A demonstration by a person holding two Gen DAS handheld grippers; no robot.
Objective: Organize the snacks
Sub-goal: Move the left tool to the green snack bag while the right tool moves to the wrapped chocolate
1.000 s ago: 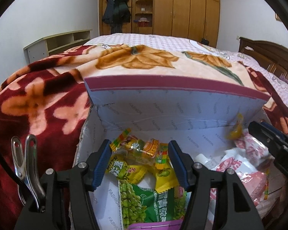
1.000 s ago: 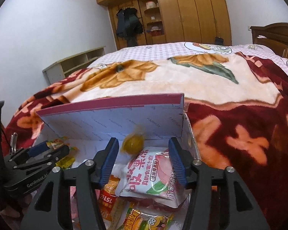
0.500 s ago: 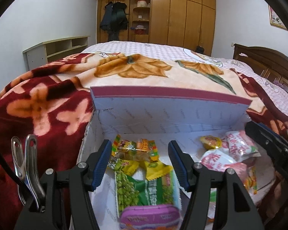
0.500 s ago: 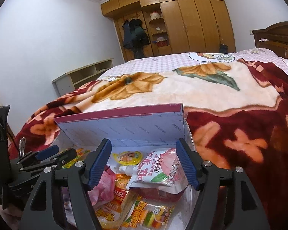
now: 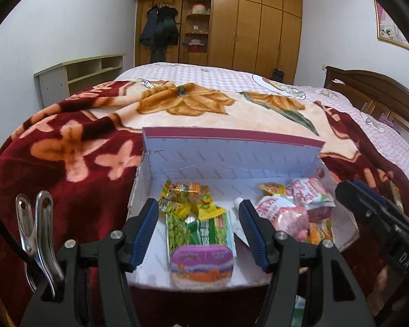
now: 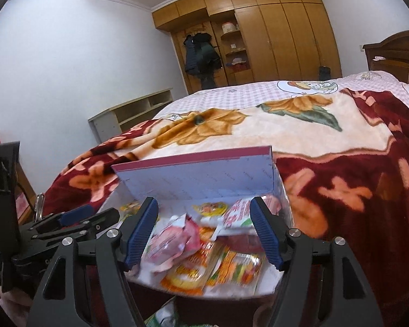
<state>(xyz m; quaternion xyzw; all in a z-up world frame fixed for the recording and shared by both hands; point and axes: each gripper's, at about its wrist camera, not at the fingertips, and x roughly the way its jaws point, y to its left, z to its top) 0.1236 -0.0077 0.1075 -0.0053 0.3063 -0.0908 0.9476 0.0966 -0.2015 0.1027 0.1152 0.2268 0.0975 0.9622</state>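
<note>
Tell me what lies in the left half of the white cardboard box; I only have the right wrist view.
Observer: A green packet of peas lies flat there.
Operator: Name whatever sits nearest the front edge.
Observer: A purple oval-lidded snack cup, overlapping the packet's near end.
Operator: Confirm the left gripper's state.
Observer: The left gripper is open and holds nothing.
</note>
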